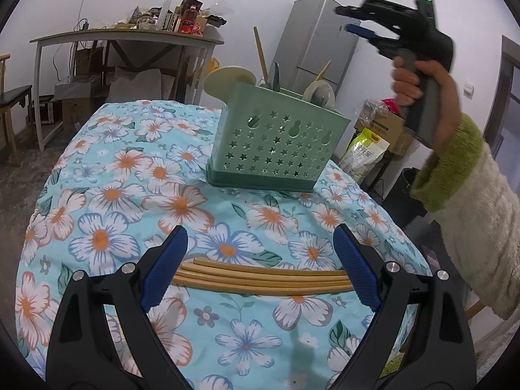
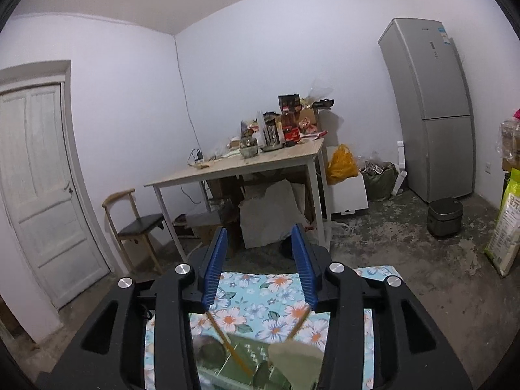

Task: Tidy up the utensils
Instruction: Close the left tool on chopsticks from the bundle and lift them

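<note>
A green star-punched utensil caddy [image 1: 276,143] stands on the floral tablecloth [image 1: 130,178], holding wooden handles [image 1: 260,52], a pale ladle [image 1: 227,79] and other utensils. Several bamboo chopsticks [image 1: 260,278] lie crosswise on the cloth between the wide-open fingers of my left gripper [image 1: 261,234], whose pads do not press on them. A hand holds my right gripper [image 1: 344,19] in the air above and to the right of the caddy. In the right wrist view the right gripper [image 2: 260,229] is open with nothing between its pads, and the caddy [image 2: 240,347] sits directly below it.
A grey fridge [image 2: 432,113] stands at the back right. A cluttered side table [image 2: 253,165] with a chair [image 2: 136,224] beside it is against the far wall. A rice cooker [image 2: 445,216] and a rice bag [image 2: 507,227] sit on the floor.
</note>
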`<state>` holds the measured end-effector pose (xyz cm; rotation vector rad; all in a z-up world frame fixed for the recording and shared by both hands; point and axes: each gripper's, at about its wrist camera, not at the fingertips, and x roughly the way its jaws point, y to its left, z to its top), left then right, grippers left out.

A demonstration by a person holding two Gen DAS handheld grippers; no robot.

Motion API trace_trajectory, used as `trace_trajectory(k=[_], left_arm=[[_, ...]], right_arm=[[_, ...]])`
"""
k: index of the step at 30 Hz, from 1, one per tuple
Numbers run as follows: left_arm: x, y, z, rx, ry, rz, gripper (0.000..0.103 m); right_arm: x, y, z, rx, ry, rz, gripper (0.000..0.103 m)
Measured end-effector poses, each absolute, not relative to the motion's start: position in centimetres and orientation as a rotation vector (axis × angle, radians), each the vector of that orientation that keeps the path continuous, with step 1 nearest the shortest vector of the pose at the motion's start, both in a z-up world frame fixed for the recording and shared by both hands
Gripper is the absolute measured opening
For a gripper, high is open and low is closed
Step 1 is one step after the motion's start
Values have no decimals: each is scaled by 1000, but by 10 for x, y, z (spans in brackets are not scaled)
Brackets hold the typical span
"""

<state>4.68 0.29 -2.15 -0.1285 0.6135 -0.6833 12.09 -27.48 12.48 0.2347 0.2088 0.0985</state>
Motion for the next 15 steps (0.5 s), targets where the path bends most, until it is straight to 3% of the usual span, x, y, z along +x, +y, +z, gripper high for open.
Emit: trace_trajectory(k=[7,15], left_arm=[[41,1,-17,-119,610,-674,87],[33,-2,-21,-84,663,-681,84]], right_arm=[[43,-282,111,262,215,115,45],[0,-266,5,407,536,203,45]])
